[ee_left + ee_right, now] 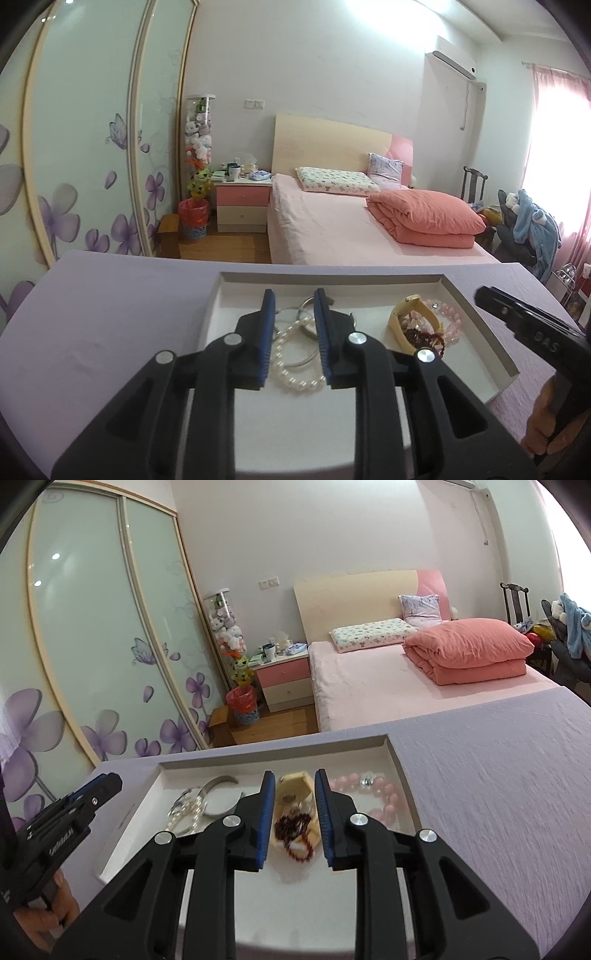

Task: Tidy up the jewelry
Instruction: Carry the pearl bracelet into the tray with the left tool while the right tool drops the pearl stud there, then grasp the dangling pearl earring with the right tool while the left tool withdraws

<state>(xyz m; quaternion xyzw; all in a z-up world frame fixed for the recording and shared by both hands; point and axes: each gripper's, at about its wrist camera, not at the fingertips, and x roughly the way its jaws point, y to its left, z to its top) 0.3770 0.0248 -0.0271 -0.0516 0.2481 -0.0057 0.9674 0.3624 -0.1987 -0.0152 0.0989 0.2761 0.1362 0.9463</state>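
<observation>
A shallow white tray [332, 276] [273, 754] sits on a lavender cloth. In it lie a pearl bracelet [295, 380] [190, 808] and a silver bangle [307, 304] [218, 784] on the left. A yellow watch [400, 314] [291, 784], a dark red bead bracelet [421, 336] [295, 829] and a pink bead bracelet [452, 321] [384, 797] lie on the right. My left gripper [294, 299] [112, 779] hovers open near the tray's left rim, the pearls showing through its gap. My right gripper [294, 777] [480, 293] hovers open by the right rim, holding nothing.
The lavender-covered table [498, 775] stretches to the right of the tray. Beyond its far edge stand a pink bed [332, 229], a bedside cabinet [242, 206] and a flowered sliding wardrobe [85, 166]. A hand [543, 424] grips the right tool's handle.
</observation>
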